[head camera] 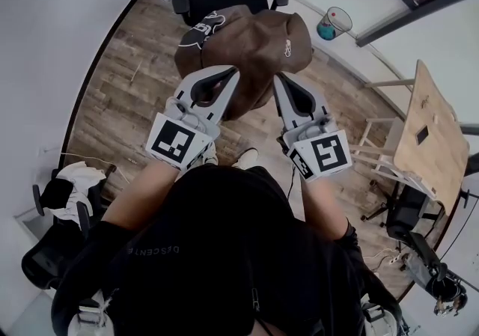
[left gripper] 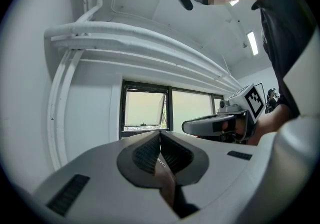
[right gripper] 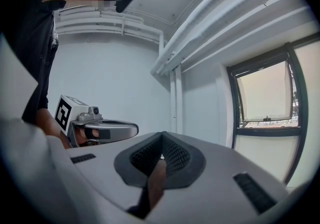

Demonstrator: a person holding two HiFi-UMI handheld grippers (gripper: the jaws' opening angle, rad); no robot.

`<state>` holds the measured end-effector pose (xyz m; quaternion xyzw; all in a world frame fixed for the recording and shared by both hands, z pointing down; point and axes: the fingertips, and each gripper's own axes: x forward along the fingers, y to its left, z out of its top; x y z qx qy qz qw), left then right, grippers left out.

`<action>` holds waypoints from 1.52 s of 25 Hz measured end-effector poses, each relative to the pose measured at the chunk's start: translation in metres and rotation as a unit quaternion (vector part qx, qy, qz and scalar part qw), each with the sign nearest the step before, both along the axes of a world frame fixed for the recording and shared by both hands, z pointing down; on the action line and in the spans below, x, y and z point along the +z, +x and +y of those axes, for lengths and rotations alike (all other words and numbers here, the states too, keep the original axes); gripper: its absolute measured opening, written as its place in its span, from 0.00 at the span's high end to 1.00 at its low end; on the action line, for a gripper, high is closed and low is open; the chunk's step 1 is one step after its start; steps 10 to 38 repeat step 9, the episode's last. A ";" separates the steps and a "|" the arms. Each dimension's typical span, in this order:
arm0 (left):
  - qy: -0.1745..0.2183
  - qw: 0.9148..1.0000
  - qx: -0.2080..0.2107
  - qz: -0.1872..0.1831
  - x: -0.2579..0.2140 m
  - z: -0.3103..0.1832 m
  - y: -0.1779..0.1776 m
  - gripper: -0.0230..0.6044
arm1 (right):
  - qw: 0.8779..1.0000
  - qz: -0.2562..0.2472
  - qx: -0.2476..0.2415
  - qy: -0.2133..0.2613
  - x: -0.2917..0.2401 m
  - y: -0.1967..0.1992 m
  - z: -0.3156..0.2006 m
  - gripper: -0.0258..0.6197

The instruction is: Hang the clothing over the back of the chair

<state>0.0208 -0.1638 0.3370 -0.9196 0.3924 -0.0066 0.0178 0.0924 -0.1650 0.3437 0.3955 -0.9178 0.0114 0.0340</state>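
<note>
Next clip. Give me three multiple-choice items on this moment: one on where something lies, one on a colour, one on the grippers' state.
1. Where does the white clothing lie in the head view?
A on a chair at lower left
B on the wooden table
C in the bin
2. What colour is the held garment?
A blue
B brown
C white
3. The left gripper and right gripper are:
A both open
B one open, one shut
C both shut on the garment
Answers: 1 A, it is heaped on that chair. 2 B, the cloth is brown throughout. 3 C, each gripper view shows brown cloth pinched between closed jaws.
</note>
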 end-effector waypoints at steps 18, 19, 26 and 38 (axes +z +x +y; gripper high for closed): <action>-0.004 1.000 -0.006 -0.003 0.002 0.004 -0.003 0.93 | 1.000 -0.003 -0.002 -0.001 0.000 -0.001 0.002 0.95; -0.004 1.000 -0.006 -0.003 0.002 0.004 -0.003 0.93 | 1.000 -0.003 -0.002 -0.001 0.000 -0.001 0.002 0.95; -0.004 1.000 -0.006 -0.003 0.002 0.004 -0.003 0.93 | 1.000 -0.003 -0.002 -0.001 0.000 -0.001 0.002 0.95; -0.004 1.000 -0.006 -0.003 0.002 0.004 -0.003 0.93 | 1.000 -0.003 -0.002 -0.001 0.000 -0.001 0.002 0.95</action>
